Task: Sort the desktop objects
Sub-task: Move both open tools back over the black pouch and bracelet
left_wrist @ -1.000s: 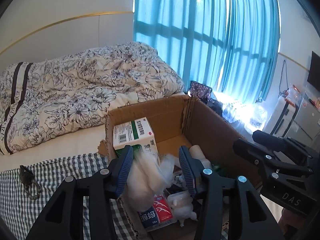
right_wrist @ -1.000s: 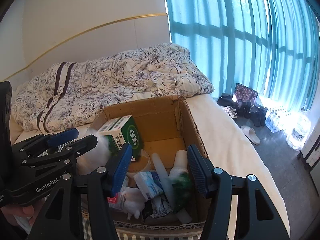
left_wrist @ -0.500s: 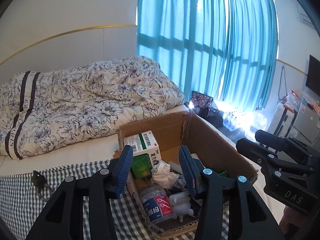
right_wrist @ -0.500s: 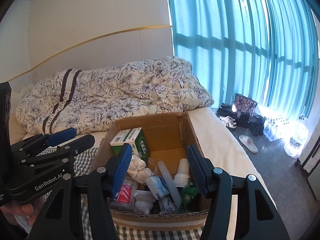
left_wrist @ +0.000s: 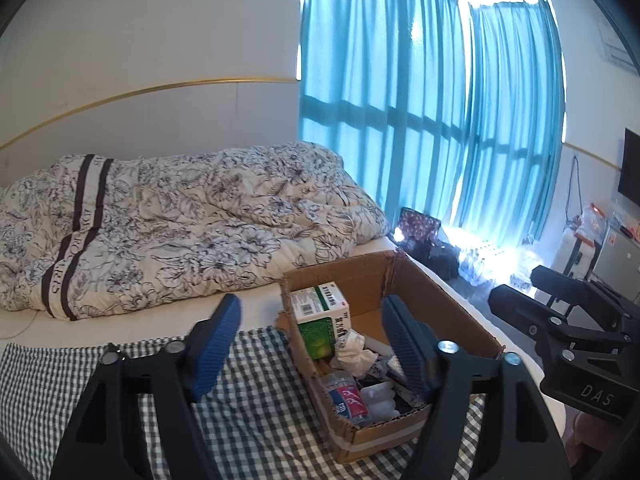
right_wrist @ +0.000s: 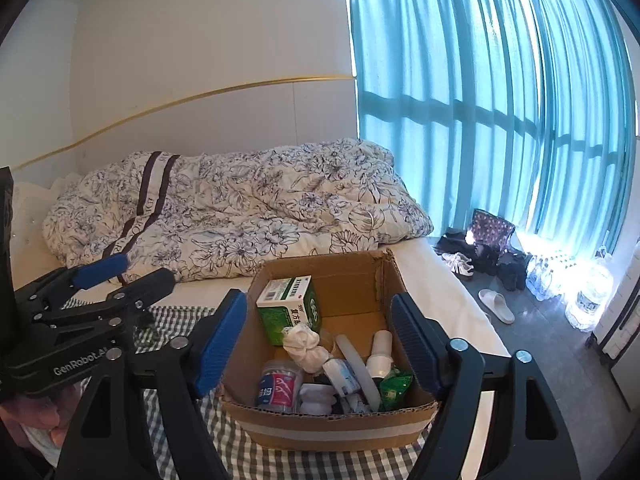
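A big puffy white blanket with dark flowers and two dark stripes (right_wrist: 240, 220) lies bunched up on the white bed (right_wrist: 432, 276). A green and white checked cloth (left_wrist: 256, 412) is spread on the near part of the bed. Behind the bed is a plain white wall with a thin gold line (right_wrist: 200, 96) running across it. Long blue curtains (right_wrist: 480, 100) hang over a bright window. On the grey floor under the curtains sit a dark spotted bag (right_wrist: 491, 227), a white slipper (right_wrist: 496, 305), some dark shoes (right_wrist: 512, 270) and clear water bottles (right_wrist: 546, 280). A flat black screen (left_wrist: 630, 172) hangs on the far wall.
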Tool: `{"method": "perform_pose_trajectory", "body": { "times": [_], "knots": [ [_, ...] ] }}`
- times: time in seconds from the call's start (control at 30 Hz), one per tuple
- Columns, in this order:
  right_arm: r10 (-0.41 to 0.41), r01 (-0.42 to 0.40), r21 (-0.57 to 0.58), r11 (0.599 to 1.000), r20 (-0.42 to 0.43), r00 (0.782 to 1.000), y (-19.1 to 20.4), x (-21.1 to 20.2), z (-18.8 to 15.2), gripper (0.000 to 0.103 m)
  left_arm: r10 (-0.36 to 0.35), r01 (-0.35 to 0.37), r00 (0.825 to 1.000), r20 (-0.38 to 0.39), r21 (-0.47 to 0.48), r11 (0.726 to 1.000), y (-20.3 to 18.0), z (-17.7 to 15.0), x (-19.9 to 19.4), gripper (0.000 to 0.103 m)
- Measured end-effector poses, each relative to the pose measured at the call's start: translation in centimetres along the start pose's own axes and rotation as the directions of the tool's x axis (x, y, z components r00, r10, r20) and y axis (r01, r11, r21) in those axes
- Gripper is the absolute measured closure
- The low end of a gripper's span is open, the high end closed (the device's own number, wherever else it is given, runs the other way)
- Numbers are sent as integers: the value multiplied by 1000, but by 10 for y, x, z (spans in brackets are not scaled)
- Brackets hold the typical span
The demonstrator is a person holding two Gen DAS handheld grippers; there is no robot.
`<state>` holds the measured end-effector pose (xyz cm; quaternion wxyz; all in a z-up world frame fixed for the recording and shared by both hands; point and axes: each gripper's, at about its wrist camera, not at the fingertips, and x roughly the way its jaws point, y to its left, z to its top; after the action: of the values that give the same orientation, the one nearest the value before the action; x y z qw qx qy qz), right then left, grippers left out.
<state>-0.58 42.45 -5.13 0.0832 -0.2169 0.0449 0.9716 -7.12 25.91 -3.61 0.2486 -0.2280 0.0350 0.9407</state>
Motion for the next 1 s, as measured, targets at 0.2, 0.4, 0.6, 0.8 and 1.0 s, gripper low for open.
{"method": "perform_pose_trajectory", "body": {
  "times": [0.2,0.4,0.6,0.8,1.0],
  "knots": [
    [-4,4,8,1000,25,1000,9,-17,2,10,25,-25,999,21,-30,999,20,-1,-23,10],
    [5,-5,-11,1000,36,999,26,-30,4,3,58,-56,997,48,-52,997,39,-2,-44,0],
    [28,-26,-30,999,53,998,46,-40,7,0,76,-73,996,52,-57,996,61,-6,-61,0],
    [46,-43,-62,997,42,998,70,-43,4,0,129,-124,990,51,-89,988,89,-15,-79,0],
    [80,-77,-68,995,51,995,90,-45,1,0,183,-177,982,44,-108,978,115,-26,-96,0]
  ]
}}
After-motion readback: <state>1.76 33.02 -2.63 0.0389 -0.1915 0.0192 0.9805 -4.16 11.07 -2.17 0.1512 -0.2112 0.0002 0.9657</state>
